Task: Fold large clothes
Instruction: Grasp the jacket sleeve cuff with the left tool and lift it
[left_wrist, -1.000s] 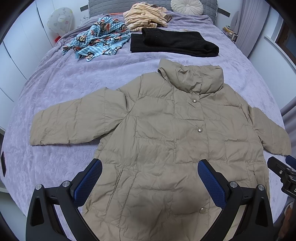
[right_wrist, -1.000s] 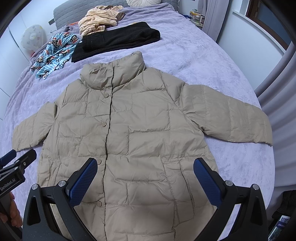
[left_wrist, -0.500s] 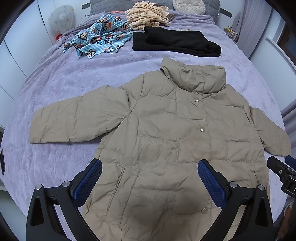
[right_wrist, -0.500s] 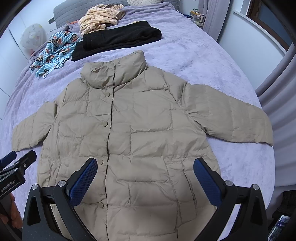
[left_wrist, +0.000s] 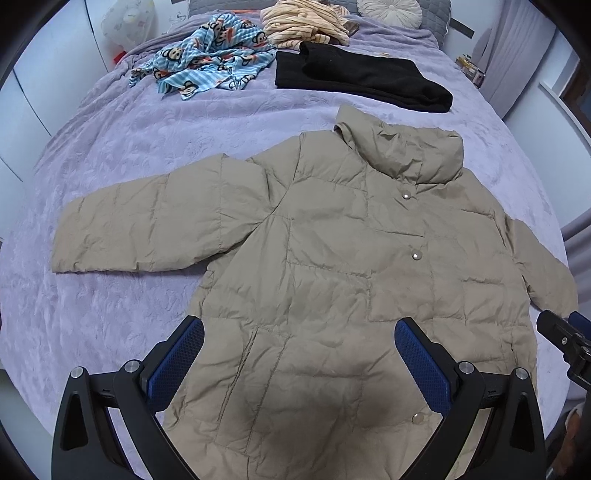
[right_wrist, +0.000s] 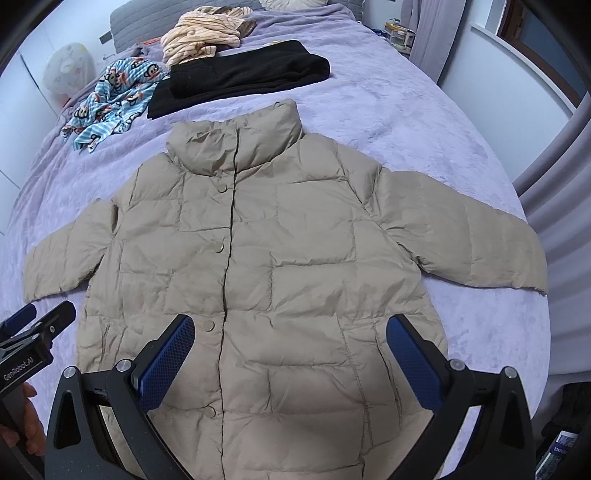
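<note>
A beige puffer jacket (left_wrist: 332, 266) lies flat, front up, on the purple bedspread (left_wrist: 110, 155), both sleeves spread out sideways and collar pointing away; it also shows in the right wrist view (right_wrist: 280, 258). My left gripper (left_wrist: 299, 332) is open and empty, hovering above the jacket's lower left part. My right gripper (right_wrist: 290, 330) is open and empty above the jacket's lower middle and right part. Neither touches the jacket. The right gripper's tip shows at the right edge of the left view (left_wrist: 565, 336); the left one shows at the left edge of the right view (right_wrist: 33, 328).
At the far end of the bed lie a blue monkey-print garment (left_wrist: 207, 62), a folded black garment (left_wrist: 362, 77) and a striped cream garment (left_wrist: 303, 22). A round pillow (left_wrist: 389, 11) sits by the headboard. Curtains (right_wrist: 554, 166) hang to the right.
Both grippers have shifted slightly forward and tilted down toward the bed, so the jacket sits lower in both views. Jaws stay open; the jacket has not moved.
</note>
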